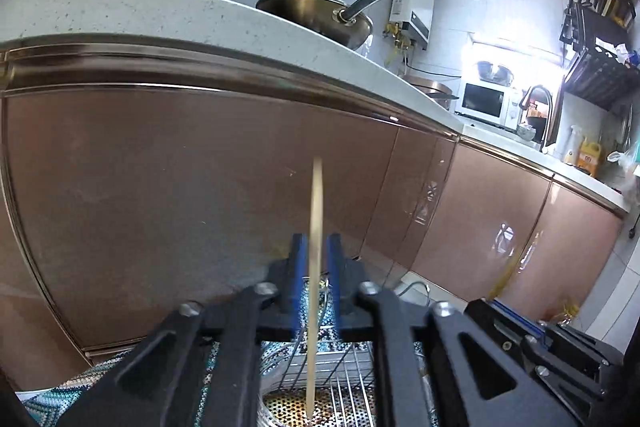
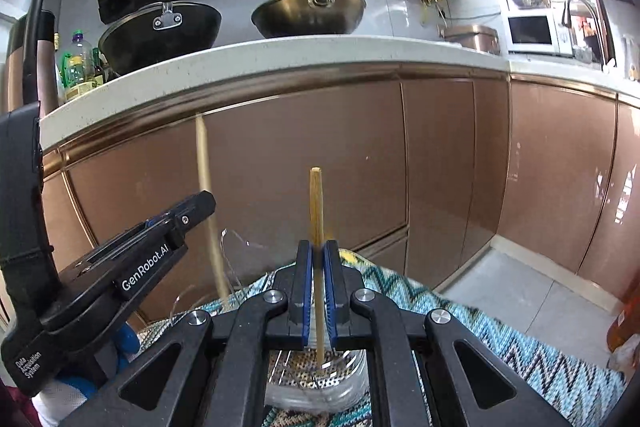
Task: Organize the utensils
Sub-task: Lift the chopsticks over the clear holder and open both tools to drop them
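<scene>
Before brown cabinets (image 2: 304, 155), both grippers' fingers (image 1: 298, 259) (image 2: 306, 267) upright, each clamped on a chopstick (image 1: 316, 227) (image 2: 317, 211).

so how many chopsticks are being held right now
2. One chopstick stands upright between the pads of the left claw, its lower end over the perforated holder. The other chopstick is pinched upright in the right claw. More could lie hidden below.

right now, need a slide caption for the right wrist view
Right gripper holds a chopstick upright over the drainer basket; left gripper holds another.
</scene>
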